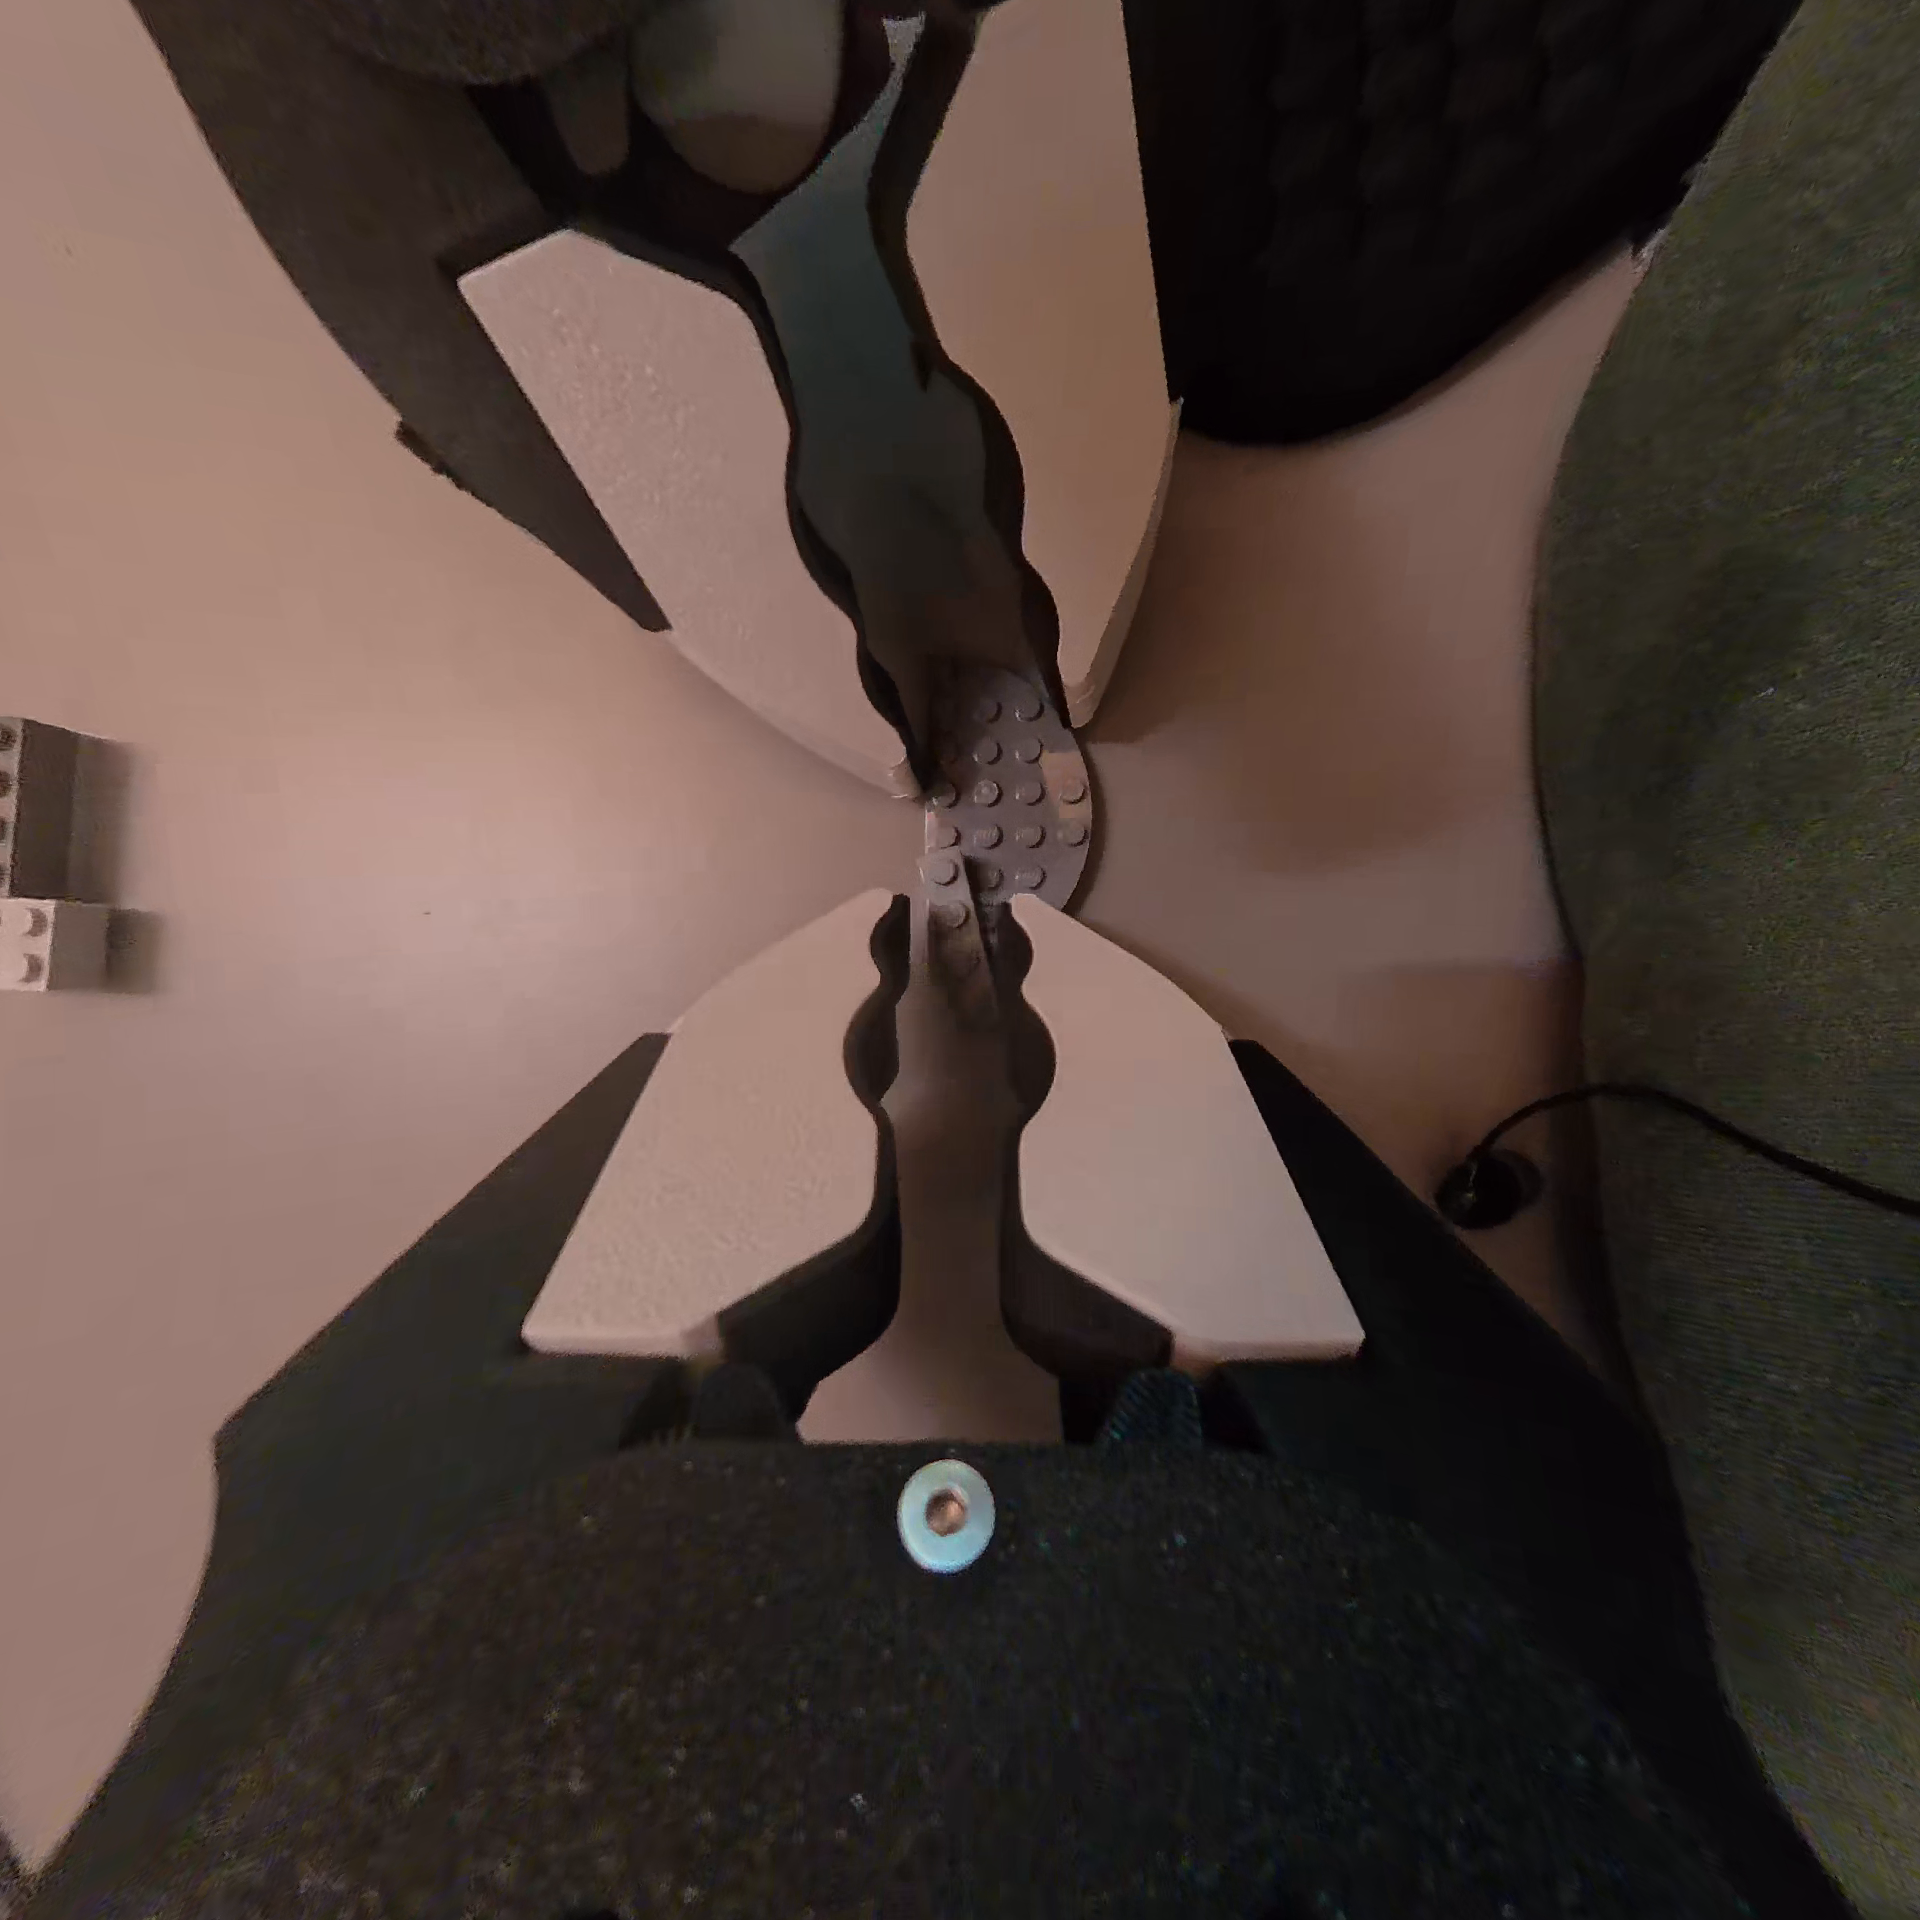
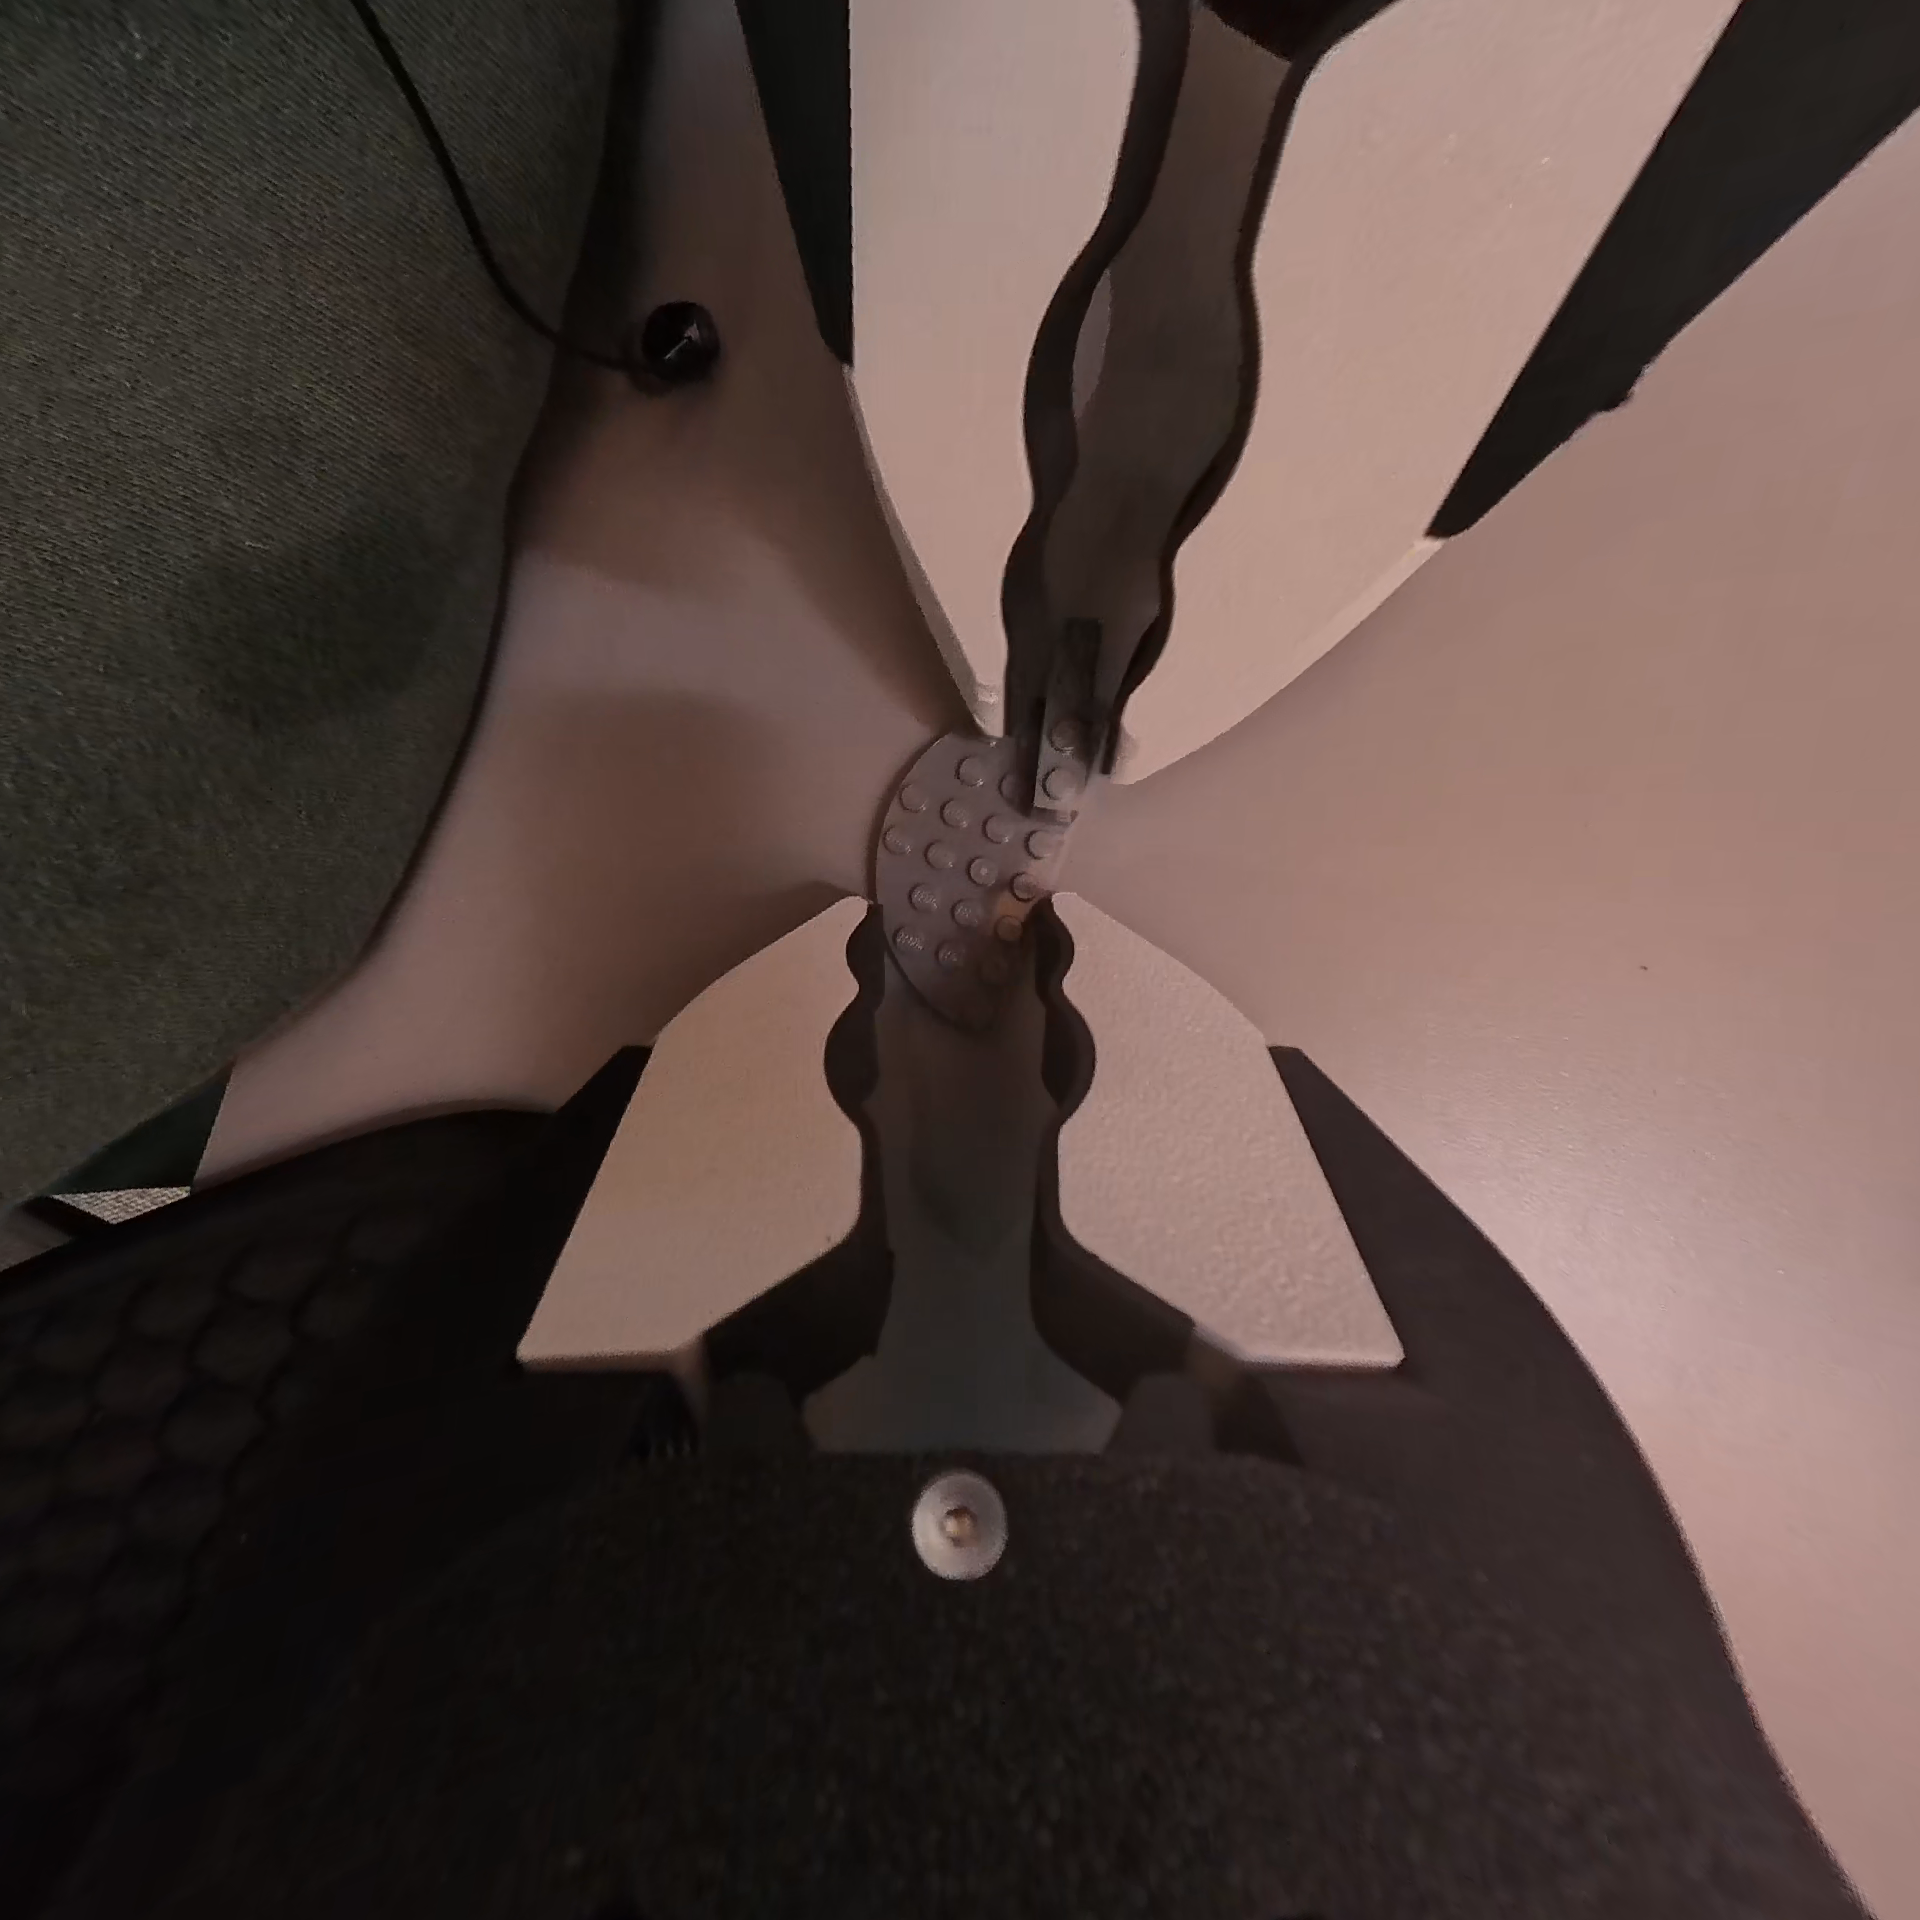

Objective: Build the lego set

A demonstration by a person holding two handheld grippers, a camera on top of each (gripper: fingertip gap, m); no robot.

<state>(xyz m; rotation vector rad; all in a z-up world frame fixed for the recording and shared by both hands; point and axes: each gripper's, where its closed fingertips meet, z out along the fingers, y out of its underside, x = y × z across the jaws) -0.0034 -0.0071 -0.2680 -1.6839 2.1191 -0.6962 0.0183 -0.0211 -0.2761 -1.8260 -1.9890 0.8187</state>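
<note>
Table: you work over a pale tabletop [image 1: 416, 582].
Edge: green fabric [image 1: 1766, 727] borders it.
Cable: black cord [image 2: 499, 281] ends at a round plug [image 2: 681, 341].

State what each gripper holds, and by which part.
Left gripper pinches the narrow grey plate by its near end; right gripper grips the rounded grey plate by its curved edge.

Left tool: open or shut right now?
Shut. The left tool has both fingertips pinched on a narrow grey plate, which overlaps the rounded studded plate.
</note>
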